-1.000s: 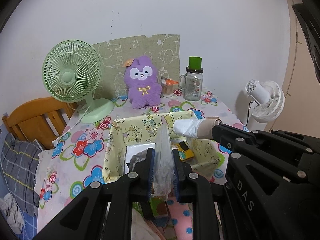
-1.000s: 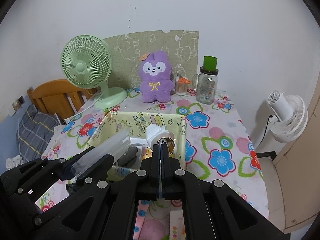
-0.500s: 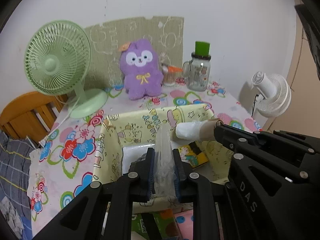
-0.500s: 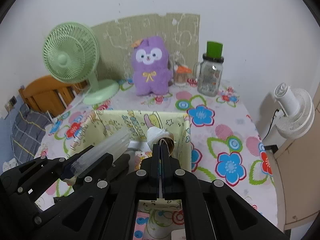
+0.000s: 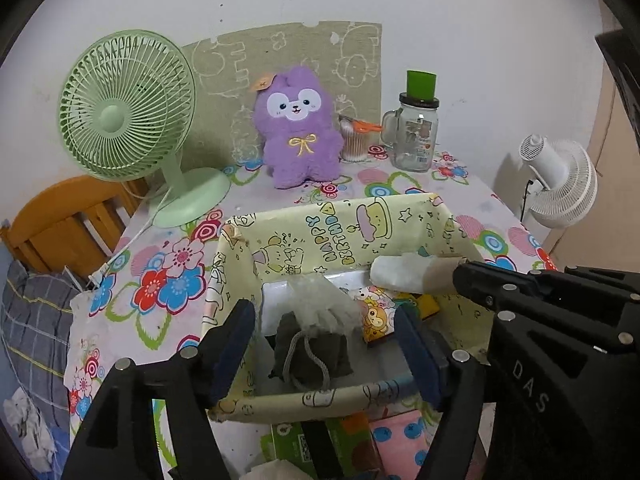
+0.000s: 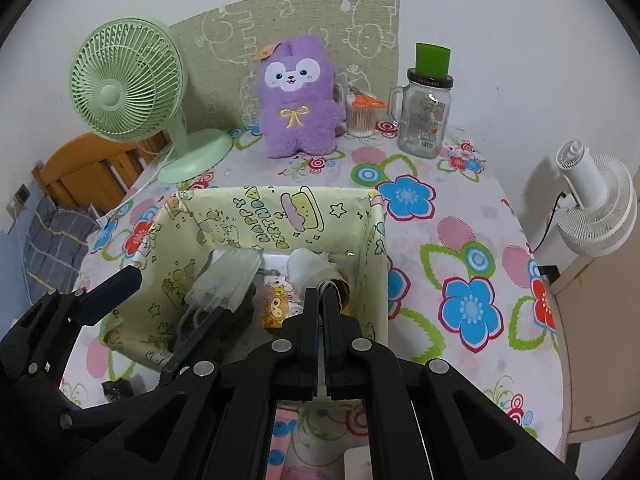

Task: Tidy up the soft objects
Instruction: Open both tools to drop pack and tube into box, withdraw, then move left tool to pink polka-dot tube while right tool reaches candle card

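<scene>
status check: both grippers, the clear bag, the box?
Left gripper opening, clear bag free between its jaws, dropped in yellow box. Right gripper shut on paper roll over the box. Nothing in the way.

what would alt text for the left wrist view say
The left gripper, fingers opening, hovers over a yellow cartoon-print box with a crumpled clear plastic bag loose between them, lying on a dark drawstring pouch. To the right, the right gripper holds a cardboard roll over the box; behind stand a green fan, purple plush and glass jar.
</scene>
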A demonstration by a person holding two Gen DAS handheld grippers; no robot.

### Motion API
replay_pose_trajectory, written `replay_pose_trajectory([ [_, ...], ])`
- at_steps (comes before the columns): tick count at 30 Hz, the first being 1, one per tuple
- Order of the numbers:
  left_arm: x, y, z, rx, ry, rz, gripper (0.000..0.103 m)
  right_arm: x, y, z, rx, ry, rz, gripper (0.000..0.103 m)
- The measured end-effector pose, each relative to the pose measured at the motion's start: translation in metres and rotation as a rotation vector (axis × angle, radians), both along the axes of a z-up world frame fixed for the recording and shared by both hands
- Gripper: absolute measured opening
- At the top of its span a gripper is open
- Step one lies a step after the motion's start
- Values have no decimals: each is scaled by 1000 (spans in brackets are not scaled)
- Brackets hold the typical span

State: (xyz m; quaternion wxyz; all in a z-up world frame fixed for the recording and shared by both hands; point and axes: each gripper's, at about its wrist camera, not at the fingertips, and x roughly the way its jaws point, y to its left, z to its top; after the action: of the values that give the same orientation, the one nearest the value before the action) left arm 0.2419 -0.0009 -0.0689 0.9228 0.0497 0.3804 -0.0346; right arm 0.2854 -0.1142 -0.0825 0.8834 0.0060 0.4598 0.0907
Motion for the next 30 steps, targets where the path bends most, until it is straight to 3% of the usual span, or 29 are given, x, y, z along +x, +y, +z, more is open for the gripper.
replay_pose_trajectory([
  [30,-88,3,31,5,-67,23,96,-86,-8,37,-49,-75,-12,5],
])
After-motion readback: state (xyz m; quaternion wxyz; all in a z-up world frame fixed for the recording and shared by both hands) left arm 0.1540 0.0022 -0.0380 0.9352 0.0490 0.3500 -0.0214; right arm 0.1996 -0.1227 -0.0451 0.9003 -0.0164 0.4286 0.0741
